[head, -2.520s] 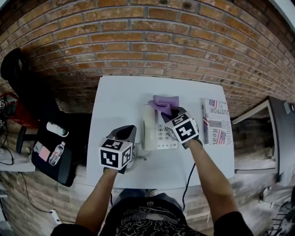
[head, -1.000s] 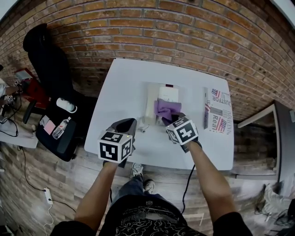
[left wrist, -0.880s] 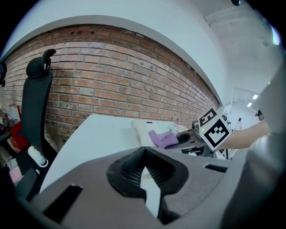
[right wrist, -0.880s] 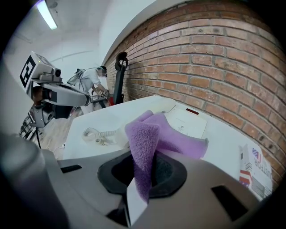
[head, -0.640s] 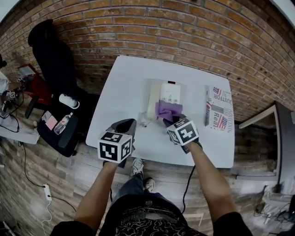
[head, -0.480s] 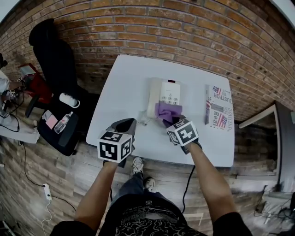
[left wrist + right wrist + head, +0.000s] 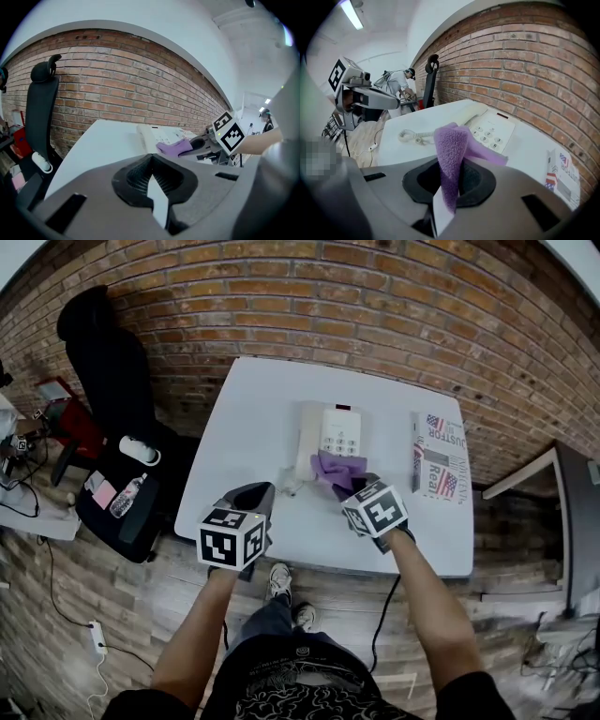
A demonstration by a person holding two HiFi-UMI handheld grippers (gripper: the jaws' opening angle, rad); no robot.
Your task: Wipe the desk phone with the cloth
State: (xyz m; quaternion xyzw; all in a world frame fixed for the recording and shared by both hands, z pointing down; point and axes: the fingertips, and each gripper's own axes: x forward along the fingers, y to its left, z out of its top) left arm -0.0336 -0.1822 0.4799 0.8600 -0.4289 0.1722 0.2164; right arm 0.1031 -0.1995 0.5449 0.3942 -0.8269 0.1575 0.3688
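I count one white worktop. On it stand one desk phone at the middle, one purple cloth at the phone's near end, and one folded newspaper at the right. One coiled cord lies by the phone. There are two claws, my left claw and my right claw. One black office chair stands at the far left.
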